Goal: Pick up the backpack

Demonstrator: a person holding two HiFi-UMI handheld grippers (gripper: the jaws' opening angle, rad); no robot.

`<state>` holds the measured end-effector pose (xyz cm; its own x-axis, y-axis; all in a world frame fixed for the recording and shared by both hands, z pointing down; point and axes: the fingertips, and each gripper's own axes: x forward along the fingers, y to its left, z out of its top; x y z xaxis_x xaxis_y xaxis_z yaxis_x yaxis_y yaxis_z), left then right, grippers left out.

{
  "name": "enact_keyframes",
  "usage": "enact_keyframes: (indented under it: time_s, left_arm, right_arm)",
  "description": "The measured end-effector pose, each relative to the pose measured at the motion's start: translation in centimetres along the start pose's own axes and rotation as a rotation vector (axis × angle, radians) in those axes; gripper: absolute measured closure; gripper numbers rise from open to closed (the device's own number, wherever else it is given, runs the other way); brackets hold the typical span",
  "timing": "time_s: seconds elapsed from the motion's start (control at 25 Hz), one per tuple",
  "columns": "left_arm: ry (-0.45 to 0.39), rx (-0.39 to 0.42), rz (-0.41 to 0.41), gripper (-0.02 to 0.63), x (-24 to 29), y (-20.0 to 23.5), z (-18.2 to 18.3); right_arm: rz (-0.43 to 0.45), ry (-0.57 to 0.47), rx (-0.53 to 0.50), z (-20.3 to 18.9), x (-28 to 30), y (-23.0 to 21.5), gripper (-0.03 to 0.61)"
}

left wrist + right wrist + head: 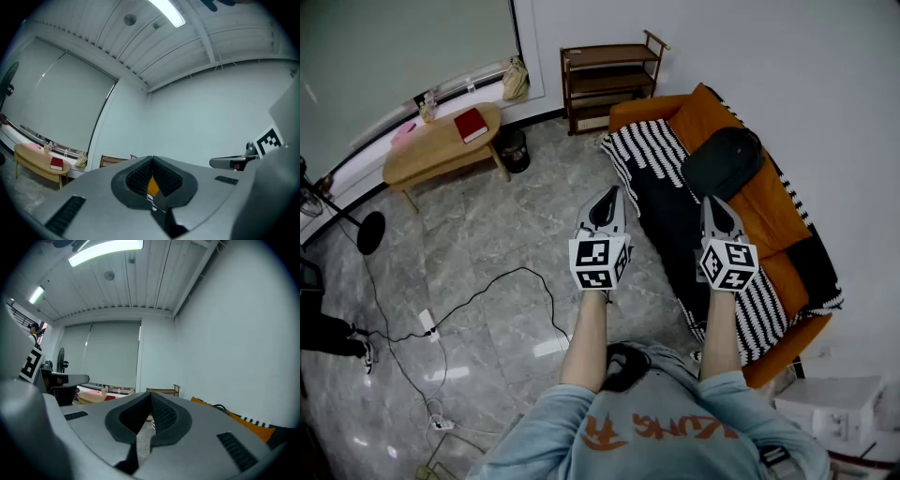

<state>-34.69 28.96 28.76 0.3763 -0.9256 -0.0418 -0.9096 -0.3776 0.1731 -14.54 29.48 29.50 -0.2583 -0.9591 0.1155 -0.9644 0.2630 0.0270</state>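
Okay, you are standing beside the long orange cloth sofa point(773, 211). The soft black backpack point(722, 161) lies on it near the far end, leaning on the orange back cushion. It is well apart from both of your tools. Your left gripper point(608, 195) is held out level over the grey stone floor point(487, 234), by the sofa's edge, and its two jaws are pressed together with nothing between them. Your right gripper point(712, 201) is over the black and white striped blanket point(649, 150) that covers the seat. Its jaws are pressed together too, with nothing in them. I think the reach has not started yet. One thing could go wrong fast: if you go to the backpack with the jaws together, you will only poke it and push it deeper into the cushion, so open one first. The bag looks soft and floppy, so a pinch on loose cloth may slip out when you lift. A strap would likely hold better, though I cannot make one out. The blanket lies right beside the bag, so a low grab could catch it and drag it up too. A thin black cable point(502, 281) also snakes over the floor on your left, so step with care.
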Motion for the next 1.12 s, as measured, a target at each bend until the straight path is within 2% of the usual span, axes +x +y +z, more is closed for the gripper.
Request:
enact_keyframes:
  time_s: [0.44,0.64,1.12]
  left_arm:
    - [0.004,0.004,0.000,0.594,0.4,0.1,-0.4]
    - [0.011,0.004,-0.005,0.594,0.6,0.2,-0.5]
    - [0.020,-0.026,0.006,0.594,0.6,1.6,-1.1]
  right_arm:
    - [0.021,-0.011,-0.001,0.1,0.5,0.0,0.580]
    - [0.011,-0.044,0.056,0.5,0.6,-0.5,0.580]
    - [-0.013,-0.011,0.055,-0.2,1.0,-0.3,0.580]
